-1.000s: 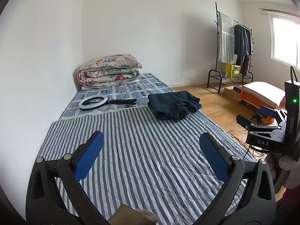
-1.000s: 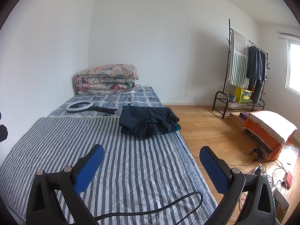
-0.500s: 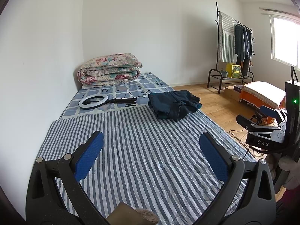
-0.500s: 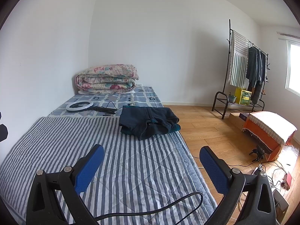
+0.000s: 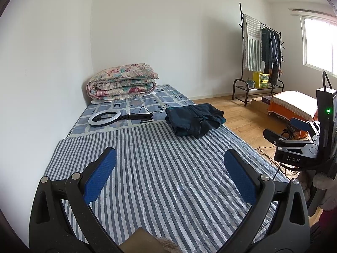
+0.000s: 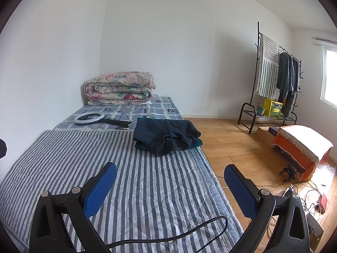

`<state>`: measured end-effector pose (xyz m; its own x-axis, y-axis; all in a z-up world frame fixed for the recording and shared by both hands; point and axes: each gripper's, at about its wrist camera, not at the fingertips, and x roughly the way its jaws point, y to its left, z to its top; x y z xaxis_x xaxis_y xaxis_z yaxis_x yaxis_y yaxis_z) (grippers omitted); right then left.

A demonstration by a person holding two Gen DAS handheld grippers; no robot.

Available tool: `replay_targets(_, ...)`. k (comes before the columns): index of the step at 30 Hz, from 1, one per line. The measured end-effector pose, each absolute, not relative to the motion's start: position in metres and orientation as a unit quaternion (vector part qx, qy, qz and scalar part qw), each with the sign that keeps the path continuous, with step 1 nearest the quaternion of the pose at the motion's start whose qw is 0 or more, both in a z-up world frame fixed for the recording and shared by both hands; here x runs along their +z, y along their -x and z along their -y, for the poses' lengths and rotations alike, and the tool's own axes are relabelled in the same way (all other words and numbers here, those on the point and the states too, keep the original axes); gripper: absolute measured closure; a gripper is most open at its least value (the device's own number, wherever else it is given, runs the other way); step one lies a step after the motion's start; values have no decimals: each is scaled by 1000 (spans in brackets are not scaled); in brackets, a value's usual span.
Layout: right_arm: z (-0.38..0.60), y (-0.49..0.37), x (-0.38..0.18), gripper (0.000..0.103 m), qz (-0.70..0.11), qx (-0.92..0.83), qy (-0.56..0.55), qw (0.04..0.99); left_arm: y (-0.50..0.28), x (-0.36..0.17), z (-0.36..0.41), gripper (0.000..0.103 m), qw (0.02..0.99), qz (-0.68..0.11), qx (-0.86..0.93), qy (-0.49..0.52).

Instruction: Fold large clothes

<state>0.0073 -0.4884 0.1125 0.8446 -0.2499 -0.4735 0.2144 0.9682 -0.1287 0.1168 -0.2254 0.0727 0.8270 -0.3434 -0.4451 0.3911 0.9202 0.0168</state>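
Striped bed (image 5: 160, 168) carries dark garment (image 6: 166, 137) well ahead of both jaws, all apart, empty. Looks soft, thick, floppy; grab corners/hem w/ left gripper (image 5: 168, 179) & right gripper (image 6: 170, 187).

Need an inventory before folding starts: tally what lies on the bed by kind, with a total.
Dark navy garment, loosely bundled: 1
Floral quilt, folded: 1
Ring light on its stand: 1
Striped bedcover: 1
Total: 4
Both grippers, left and right, hover open, holding nothing.
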Motion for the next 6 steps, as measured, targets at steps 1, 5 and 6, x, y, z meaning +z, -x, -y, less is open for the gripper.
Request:
replay_targets(1, 488, -8, 113, 0, -251, -120, 36, 960, -116, 73, 225, 0, 955, -219, -190, -55)
replay_targets(5, 489, -8, 113, 0, -252, -120, 37, 960, -115, 73, 224, 0, 956, -215, -189, -56)
replay_targets(6, 490, -9, 112, 0, -252, -120, 37, 959, -115, 73, 224, 0, 956, -215, -190, -56)
